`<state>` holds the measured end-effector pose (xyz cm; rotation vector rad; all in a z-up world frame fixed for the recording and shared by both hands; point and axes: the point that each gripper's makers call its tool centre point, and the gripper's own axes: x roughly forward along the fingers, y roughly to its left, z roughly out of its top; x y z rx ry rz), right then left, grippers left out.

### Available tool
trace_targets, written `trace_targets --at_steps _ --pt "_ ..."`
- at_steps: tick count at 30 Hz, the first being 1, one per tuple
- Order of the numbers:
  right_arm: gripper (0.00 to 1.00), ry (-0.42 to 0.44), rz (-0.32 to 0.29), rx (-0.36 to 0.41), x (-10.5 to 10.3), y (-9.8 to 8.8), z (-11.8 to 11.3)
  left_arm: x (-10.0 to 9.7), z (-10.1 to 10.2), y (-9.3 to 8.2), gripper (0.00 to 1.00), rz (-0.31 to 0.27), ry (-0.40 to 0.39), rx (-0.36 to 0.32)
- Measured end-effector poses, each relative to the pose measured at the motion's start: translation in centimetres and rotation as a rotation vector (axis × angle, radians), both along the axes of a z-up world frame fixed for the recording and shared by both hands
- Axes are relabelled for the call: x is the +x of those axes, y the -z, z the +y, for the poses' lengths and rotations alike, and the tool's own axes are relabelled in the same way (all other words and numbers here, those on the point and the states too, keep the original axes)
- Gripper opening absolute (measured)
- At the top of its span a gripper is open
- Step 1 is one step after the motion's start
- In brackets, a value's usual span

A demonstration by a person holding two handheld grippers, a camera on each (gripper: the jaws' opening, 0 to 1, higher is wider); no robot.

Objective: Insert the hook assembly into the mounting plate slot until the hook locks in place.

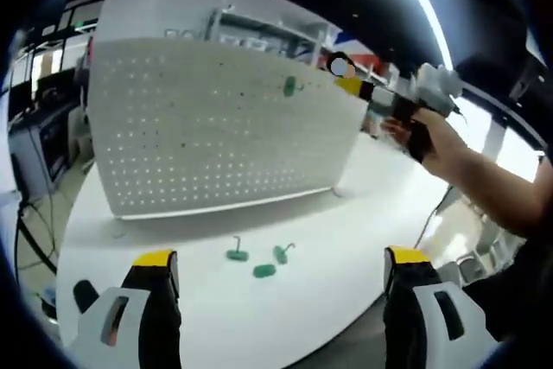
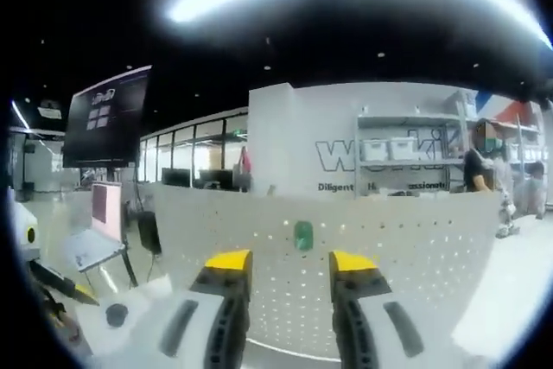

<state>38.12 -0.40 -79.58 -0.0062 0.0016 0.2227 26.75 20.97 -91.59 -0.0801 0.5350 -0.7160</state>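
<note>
We see a white pegboard standing upright on a round white desk. One green hook already sits in the board, near its upper edge. Three more green hooks lie loose on the desk in front of the board, close together: one to the left, one to the right, and one nearest to us.

Our left tongs hang low over the near edge of the desk, yellow tips spread wide apart and holding nothing.

Our right tongs are raised in front of the pegboard, just below the mounted hook. Their tips stand a small way apart with nothing between them. In the left gripper view, the same tongs appear at the board's upper right corner, gripped by a hand.

Behind the board there are office shelves, a dark wall screen and people standing at the far right.
</note>
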Motion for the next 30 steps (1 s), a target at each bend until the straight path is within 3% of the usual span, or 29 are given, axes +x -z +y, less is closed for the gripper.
trace_targets --at_steps 6,12,20,30 --pt "0.34 -0.06 0.07 -0.078 -3.4 2.5 2.0 -0.3 0.4 0.0 1.0 -0.005 -0.021 0.004" --pt "0.34 -0.122 0.175 -0.057 -5.7 6.4 3.5 -0.9 0.7 0.5 1.0 0.017 -0.024 0.011" --pt "0.34 -0.144 0.265 -0.038 -9.3 10.2 3.9 -1.4 1.0 1.0 1.0 0.032 -0.031 0.012" --pt "0.35 -0.197 0.351 -0.032 -12.3 13.3 6.2 -2.4 0.4 2.0 1.0 0.068 0.001 0.024"
